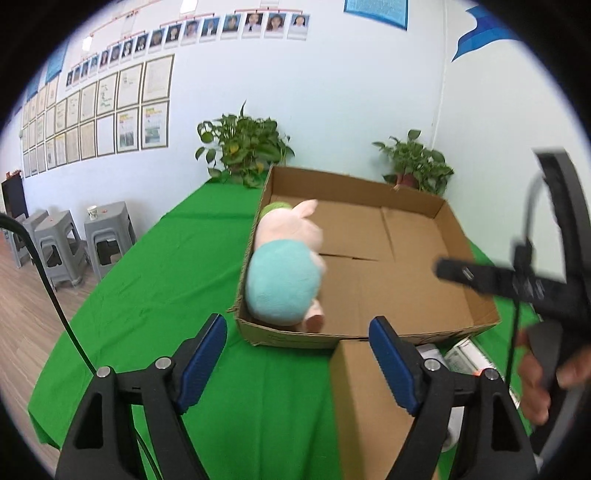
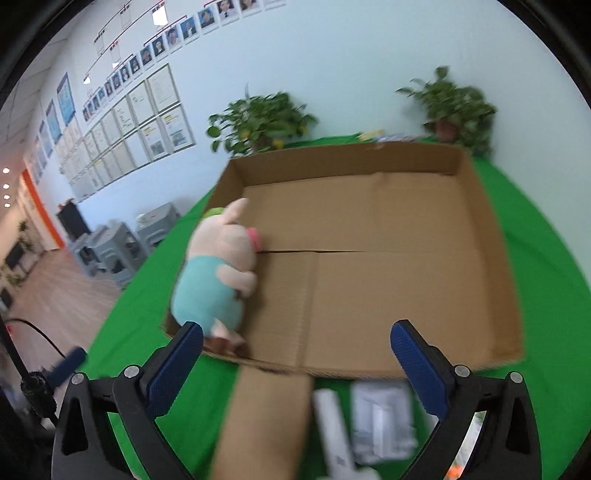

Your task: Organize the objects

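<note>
Left gripper [image 1: 297, 363] and right gripper [image 2: 295, 354] held wide apart, nothing gripped; plush pig [image 1: 286, 266] laid against left wall inside cardboard box [image 1: 406, 266]

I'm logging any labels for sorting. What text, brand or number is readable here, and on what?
No text can be read in either view.
Framed wall documents: print too small.
Portrait captions: too small.
Blue poster: blurred.
Cardboard box front wall: faint marks, illegible.
White packages in front of the box: motion-blurred.
Paper cup on a stool: pattern, no legible words.
</note>
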### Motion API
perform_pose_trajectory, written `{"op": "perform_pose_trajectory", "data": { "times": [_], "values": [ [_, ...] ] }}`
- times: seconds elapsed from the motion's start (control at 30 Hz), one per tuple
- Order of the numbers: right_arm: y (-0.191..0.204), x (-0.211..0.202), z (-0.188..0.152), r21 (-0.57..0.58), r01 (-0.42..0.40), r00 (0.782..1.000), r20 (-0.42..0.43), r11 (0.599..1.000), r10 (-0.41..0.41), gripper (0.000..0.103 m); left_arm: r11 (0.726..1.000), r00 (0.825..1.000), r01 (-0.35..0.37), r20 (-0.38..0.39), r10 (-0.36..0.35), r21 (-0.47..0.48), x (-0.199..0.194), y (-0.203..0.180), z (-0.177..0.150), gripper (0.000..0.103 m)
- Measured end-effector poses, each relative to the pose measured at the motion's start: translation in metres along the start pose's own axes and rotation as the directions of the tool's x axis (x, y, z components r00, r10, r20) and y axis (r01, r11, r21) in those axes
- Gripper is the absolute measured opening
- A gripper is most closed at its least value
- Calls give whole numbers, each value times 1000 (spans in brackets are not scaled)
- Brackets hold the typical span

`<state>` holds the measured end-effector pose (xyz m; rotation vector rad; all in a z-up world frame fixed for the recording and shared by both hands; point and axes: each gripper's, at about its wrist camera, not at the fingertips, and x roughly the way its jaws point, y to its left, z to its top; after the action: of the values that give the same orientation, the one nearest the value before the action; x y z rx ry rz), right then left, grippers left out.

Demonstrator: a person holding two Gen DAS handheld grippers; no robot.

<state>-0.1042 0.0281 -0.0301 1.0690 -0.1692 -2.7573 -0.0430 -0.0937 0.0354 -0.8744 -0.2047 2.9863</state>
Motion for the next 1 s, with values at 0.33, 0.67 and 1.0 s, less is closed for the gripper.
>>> {"op": "perform_pose_trajectory", "data": {
  "times": [0.33,0.67,1.0],
  "values": [
    [-124,-130,-73,80,123,990,57,989,-128,102,999,997,52,-62,-52,10,-3,-55,-12,79],
    [-150,-118,-107,68,77,997,12,995,-78,102,1000,993,-22,-113,22,2,-4,-69,-28,79],
    [-135,-103,-139,18,7,993,-114,1000,-5,102,997,974,70,-215,-74,-29,18,-46,-49,79]
  ]
}}
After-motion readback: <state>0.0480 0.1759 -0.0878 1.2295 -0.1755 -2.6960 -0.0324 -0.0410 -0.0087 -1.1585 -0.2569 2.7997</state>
